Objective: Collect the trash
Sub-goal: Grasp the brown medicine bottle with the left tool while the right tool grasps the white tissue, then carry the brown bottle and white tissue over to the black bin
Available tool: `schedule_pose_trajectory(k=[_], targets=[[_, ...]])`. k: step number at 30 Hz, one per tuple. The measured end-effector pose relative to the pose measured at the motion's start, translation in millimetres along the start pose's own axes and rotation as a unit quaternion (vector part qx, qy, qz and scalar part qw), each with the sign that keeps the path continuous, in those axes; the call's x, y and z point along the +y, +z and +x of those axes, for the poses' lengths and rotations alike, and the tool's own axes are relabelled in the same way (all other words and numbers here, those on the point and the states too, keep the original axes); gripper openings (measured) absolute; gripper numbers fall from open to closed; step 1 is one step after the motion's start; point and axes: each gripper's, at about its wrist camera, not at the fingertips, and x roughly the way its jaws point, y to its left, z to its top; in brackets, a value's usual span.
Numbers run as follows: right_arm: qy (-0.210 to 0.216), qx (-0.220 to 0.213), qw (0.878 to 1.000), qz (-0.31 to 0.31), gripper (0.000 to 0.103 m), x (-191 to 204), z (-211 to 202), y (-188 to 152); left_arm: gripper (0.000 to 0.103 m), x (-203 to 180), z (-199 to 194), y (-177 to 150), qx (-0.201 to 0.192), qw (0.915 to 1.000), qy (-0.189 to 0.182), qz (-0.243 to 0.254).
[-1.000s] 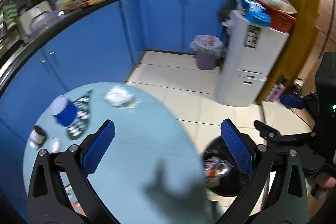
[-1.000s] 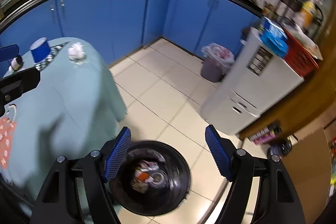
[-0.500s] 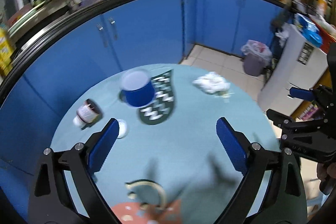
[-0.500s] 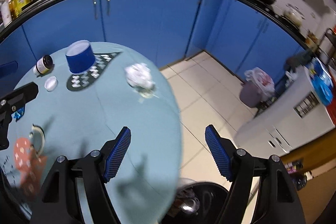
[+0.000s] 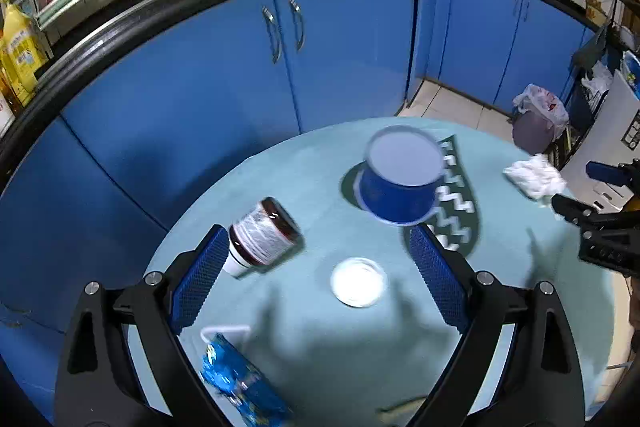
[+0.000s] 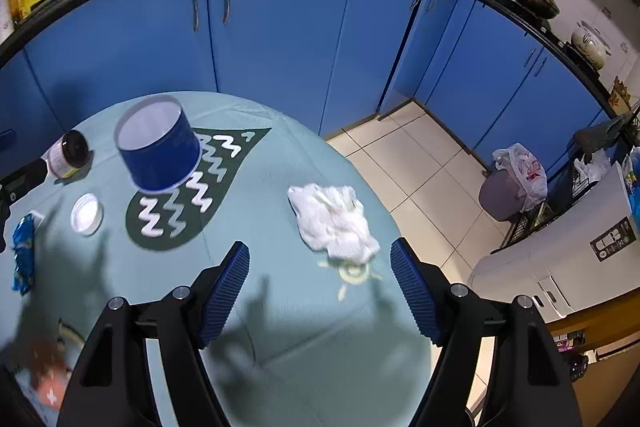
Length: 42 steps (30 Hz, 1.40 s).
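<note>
A round table with a teal cloth (image 5: pixel 320 347) (image 6: pixel 280 327) holds the litter. My left gripper (image 5: pixel 320 275) is open and empty above a white lid (image 5: pixel 359 281), with a tipped brown jar (image 5: pixel 262 235) by its left finger and a blue wrapper (image 5: pixel 236 383) near its base. My right gripper (image 6: pixel 320 287) is open and empty, just short of a crumpled white tissue (image 6: pixel 334 219) and pale peel scraps (image 6: pixel 354 273). The jar (image 6: pixel 68 153), lid (image 6: pixel 86 214) and wrapper (image 6: pixel 22 251) show at the right wrist view's left.
An upside-down blue cup (image 5: pixel 400 179) (image 6: pixel 158 147) stands on a dark zigzag mat (image 6: pixel 188 191). Blue cabinets (image 6: pixel 280 39) ring the table. A bagged bin (image 6: pixel 512 183) and a white appliance (image 6: pixel 560 267) stand on the tiled floor at right.
Both grippers swung left from the black floor bin to over the table. The left now hangs over the jar and lid, the right over the tissue. Both stayed open.
</note>
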Motion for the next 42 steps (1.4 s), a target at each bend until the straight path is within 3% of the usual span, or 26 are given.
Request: schedule_pose_trajectory(k=[13,19,23,28,30,42], targets=[[-0.014,0.028,1.0,0.003,0.071,12,47,20,0.09,48,64,5,0.028,0.9991,0.011,-0.03],[-0.024,0.03,0.999,-0.01,0.069,17,55,19,0.078,58,80,-1,0.057,0.9973,0.011,-0.045],[-0.05,0.028,0.998,-0.028,0.047,21,54,17,0.061,58,90,-7,0.079,0.9953,0.004,-0.055],[-0.066,0.022,0.997,-0.035,0.015,21,48,14,0.061,56,87,-13,0.078,0.9951,0.007,-0.06],[-0.062,0.02,0.997,-0.029,0.007,17,43,13,0.061,56,85,-15,0.079,0.9948,0.006,-0.065],[-0.012,0.014,1.0,-0.018,0.002,19,5,-8,0.061,46,47,-24,0.068,0.9954,0.009,-0.067]])
